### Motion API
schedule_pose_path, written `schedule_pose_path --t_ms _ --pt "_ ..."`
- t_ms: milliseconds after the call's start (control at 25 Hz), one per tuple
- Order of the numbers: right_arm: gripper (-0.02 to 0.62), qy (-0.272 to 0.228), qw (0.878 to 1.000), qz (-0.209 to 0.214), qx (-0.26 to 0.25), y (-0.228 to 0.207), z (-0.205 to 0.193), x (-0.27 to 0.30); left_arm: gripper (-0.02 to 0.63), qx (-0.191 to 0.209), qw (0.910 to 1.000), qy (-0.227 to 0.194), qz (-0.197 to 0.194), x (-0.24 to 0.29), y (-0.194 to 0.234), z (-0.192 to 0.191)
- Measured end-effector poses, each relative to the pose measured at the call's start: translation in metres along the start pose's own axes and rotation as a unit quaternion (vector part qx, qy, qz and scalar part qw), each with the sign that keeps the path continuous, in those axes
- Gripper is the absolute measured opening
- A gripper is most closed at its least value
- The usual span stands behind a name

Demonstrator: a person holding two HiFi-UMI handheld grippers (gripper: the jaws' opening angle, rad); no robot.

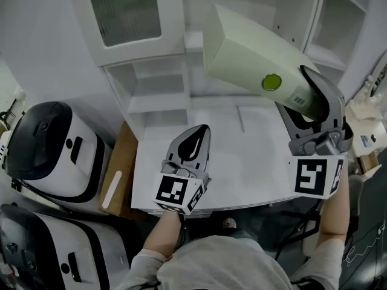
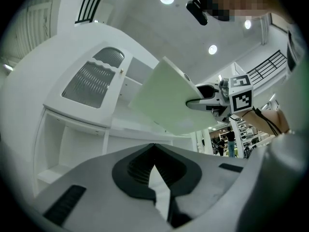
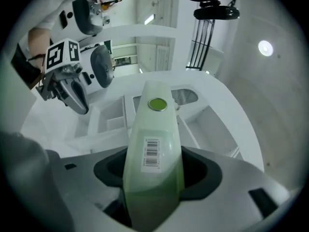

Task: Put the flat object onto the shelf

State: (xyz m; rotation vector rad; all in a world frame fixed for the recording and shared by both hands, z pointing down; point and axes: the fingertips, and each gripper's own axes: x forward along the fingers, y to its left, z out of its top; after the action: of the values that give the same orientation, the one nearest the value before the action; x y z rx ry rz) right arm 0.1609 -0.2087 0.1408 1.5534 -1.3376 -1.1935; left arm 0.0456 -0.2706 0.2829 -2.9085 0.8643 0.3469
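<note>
Grip first: your right gripper has both jaws closed across the near end of the pale green flat rectangular box. In the right gripper view the box fills the gap between the dark jaw pads, and its narrow edge faces the camera. That edge carries a white barcode label and, farther along it, a round bright green sticker.

You hold the box in the air above the white tabletop, tilted, with its far end raised toward the white shelf unit. It rests on no shelf board. From the left gripper view it hangs in front of the unit's open compartments.

Your left gripper is low over the table, well apart from the box. Its jaws are drawn together at the tips with nothing between them.

To your left, beside the table, stand two rounded white-and-black appliances. A brown cardboard sheet leans between them and the table.
</note>
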Motion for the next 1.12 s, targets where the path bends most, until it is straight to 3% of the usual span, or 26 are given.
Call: schedule_pose_path --t_ms 160,360,1120 --pt "0.291 -0.013 0.998 0.008 -0.06 0.003 0.001 0.021 0.015 0.001 0.9998 0.0 0.019 0.0 0.008 -0.003" --pt "0.291 -0.028 0.995 0.022 -0.097 0.012 -0.006 0.047 0.015 0.003 0.9991 0.003 0.042 0.002 0.016 -0.007" --pt "0.291 -0.057 0.986 0.07 -0.138 0.05 -0.046 0.128 0.014 0.017 0.9924 0.015 0.121 0.018 0.041 -0.021"
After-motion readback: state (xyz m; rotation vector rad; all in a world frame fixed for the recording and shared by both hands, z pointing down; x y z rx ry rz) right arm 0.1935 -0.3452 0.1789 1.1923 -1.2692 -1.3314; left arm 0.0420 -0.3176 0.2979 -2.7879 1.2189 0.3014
